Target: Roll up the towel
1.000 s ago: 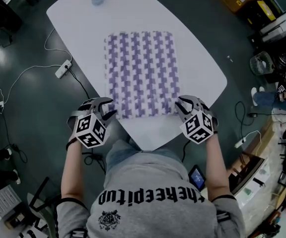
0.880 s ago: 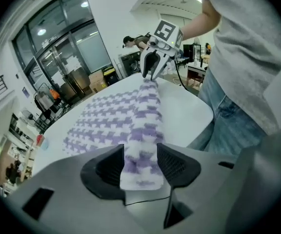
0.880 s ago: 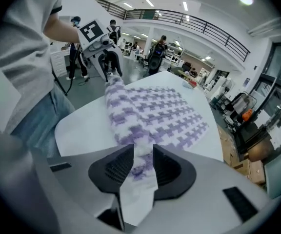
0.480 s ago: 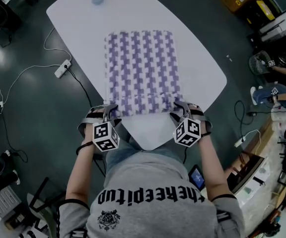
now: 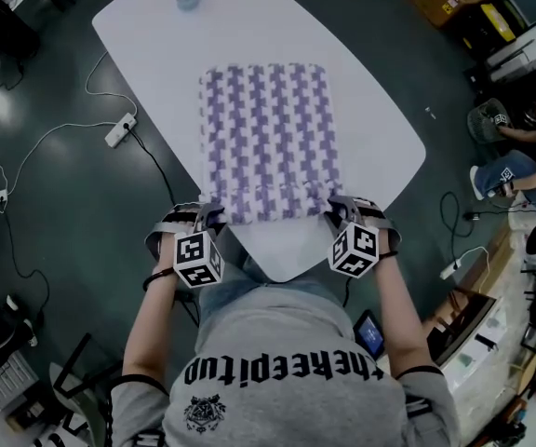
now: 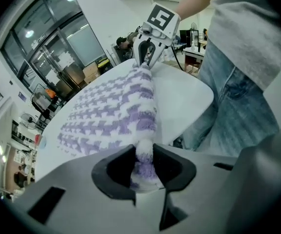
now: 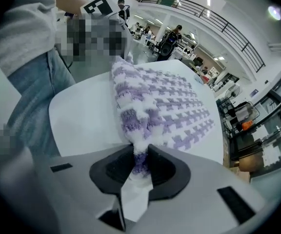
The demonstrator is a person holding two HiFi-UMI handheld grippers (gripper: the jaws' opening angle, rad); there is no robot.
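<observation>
- Both grippers have dropped from above the table's near end onto the towel's (image 5: 266,138) two near corners. Their jaws have just been closing, each with a corner between them.
- We now see the left gripper (image 5: 210,219) clamped on the near left corner and the right gripper (image 5: 335,214) clamped on the near right corner, with purple-and-white pile bunched between the pads.
- Apart from those corners, the towel lies flat down the middle of the white table (image 5: 370,101), its near edge just short of the table's near edge.
- We judge the grasp done and the roll not yet begun.
- Next, we would lift that edge and turn it over toward the far edge, hands level so the roll stays straight and tight.
- Upside-down lettering on the grey sweatshirt (image 5: 282,343) seems to read "thekeepitup". The marker cubes carry only patterns.
</observation>
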